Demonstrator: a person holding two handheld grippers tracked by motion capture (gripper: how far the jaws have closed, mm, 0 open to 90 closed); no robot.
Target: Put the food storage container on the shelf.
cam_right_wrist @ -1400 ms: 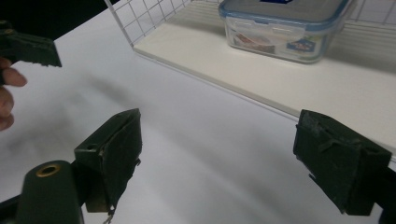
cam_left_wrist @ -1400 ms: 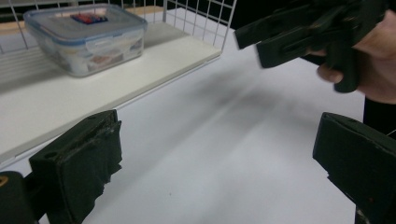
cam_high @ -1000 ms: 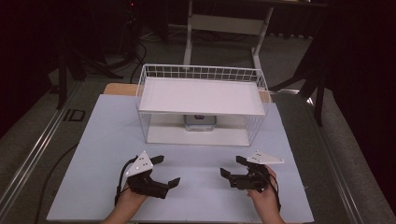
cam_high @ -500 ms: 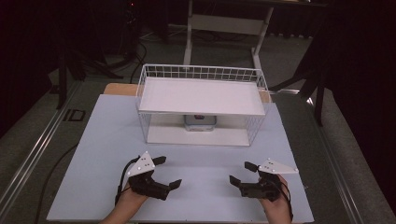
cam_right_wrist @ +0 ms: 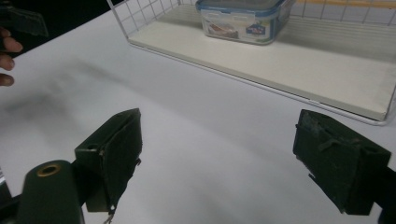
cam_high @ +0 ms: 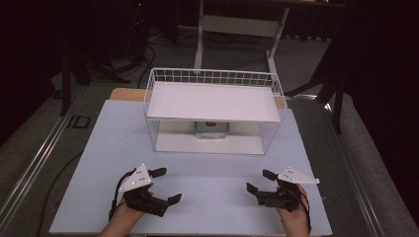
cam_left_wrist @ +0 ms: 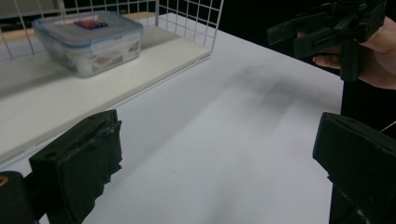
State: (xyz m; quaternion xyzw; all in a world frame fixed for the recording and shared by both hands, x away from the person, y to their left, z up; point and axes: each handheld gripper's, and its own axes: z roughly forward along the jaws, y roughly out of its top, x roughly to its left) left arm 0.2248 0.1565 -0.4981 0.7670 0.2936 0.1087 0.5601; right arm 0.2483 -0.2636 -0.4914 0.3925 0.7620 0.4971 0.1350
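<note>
Lidded container (cam_high: pixel 211 129): high view, it sits on the lower shelf of the wire rack (cam_high: pixel 213 79), under the upper shelf, at the back. Left gripper (cam_high: pixel 163 186) and right gripper (cam_high: pixel 259 181) rest on the desk (cam_high: pixel 212 173) well in front of the rack, jaws spread wide, holding nothing.

Left gripper view: container (cam_left_wrist: pixel 88 41) far inside the rack; jaws released, empty.

Right gripper view: container (cam_right_wrist: pixel 243 18) deep on the shelf; jaws wide, empty. Risk, as I judge it: low upper shelf and side wires could catch a gripper reaching in; the smooth lid may slip.
</note>
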